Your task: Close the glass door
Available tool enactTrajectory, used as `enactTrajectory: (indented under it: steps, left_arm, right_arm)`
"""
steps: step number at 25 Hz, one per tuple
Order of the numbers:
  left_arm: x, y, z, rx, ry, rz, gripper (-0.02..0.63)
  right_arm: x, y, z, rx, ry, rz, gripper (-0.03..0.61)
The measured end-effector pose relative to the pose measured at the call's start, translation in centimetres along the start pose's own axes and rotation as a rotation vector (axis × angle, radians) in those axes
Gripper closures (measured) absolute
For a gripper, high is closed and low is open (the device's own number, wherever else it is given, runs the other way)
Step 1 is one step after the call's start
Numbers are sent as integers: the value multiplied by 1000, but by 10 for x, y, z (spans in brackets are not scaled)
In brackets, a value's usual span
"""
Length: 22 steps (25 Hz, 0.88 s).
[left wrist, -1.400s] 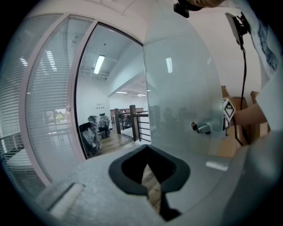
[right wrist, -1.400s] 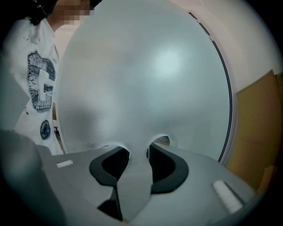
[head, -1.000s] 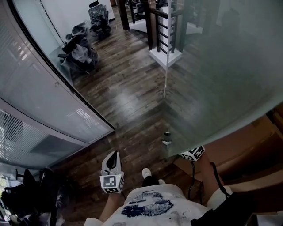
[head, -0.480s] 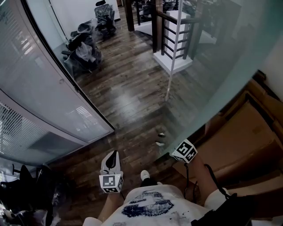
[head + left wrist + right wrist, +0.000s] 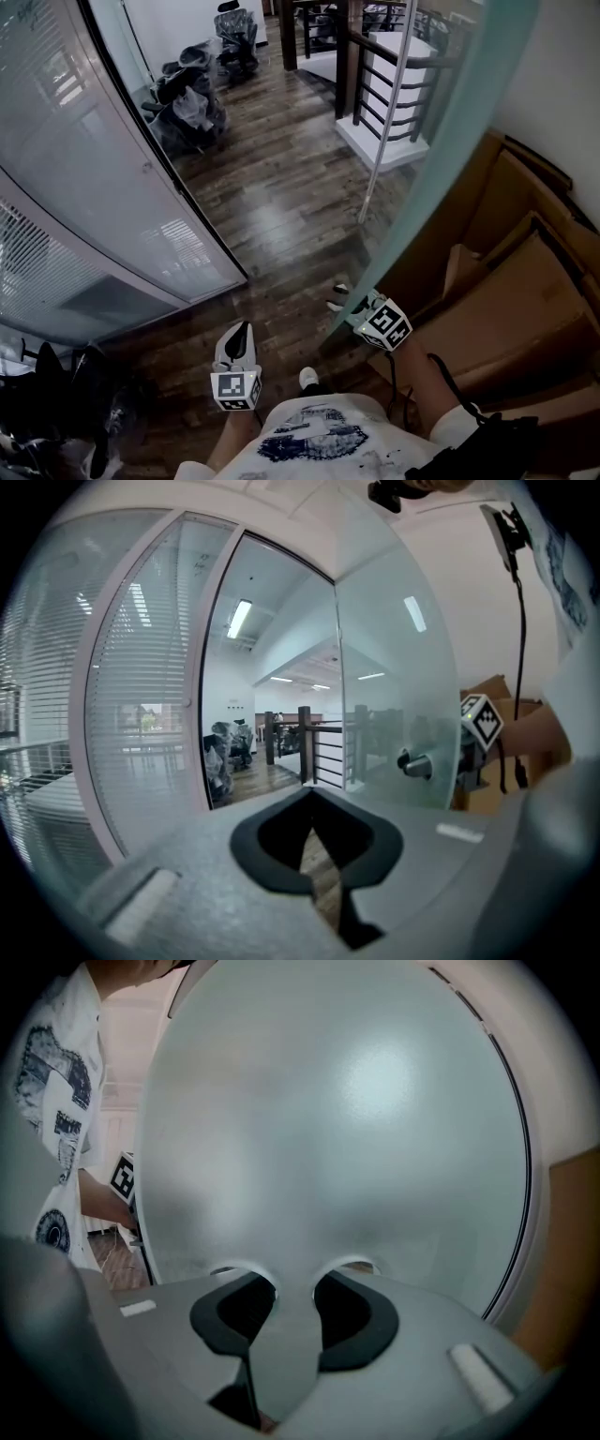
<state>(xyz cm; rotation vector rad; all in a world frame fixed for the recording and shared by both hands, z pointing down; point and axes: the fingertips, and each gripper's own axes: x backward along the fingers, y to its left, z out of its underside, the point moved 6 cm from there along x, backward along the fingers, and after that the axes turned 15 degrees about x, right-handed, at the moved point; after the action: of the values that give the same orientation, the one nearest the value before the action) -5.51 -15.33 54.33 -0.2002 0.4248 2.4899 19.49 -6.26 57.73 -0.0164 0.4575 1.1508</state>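
Right gripper (image 5: 349, 302) clamped on the door handle (image 5: 281, 1354) of the open glass door (image 5: 441, 141); left gripper (image 5: 242, 333) idle.

The frosted glass door stands swung open, well apart from the glass partition (image 5: 84, 187) with blinds to its left; the right gripper sits at the door's free edge, jaws partly spread and pressed on the door handle, which fills the gap between them; the left gripper hangs to the left of the door, clear of it, jaws brought together on nothing; cardboard boxes (image 5: 525, 300) lie to the right of the door; the dark wooden floor (image 5: 281, 197) spreads left of the door, and a stair railing (image 5: 375, 84) stands beyond it.
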Motion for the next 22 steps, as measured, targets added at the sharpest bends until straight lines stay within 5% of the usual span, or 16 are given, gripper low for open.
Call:
enactTrajectory:
  steps: [22]
  left_arm:
    - [2,75,-14,51,-39,-62,614]
  right_arm:
    - [-101,-8,-40,-15,8,60,442]
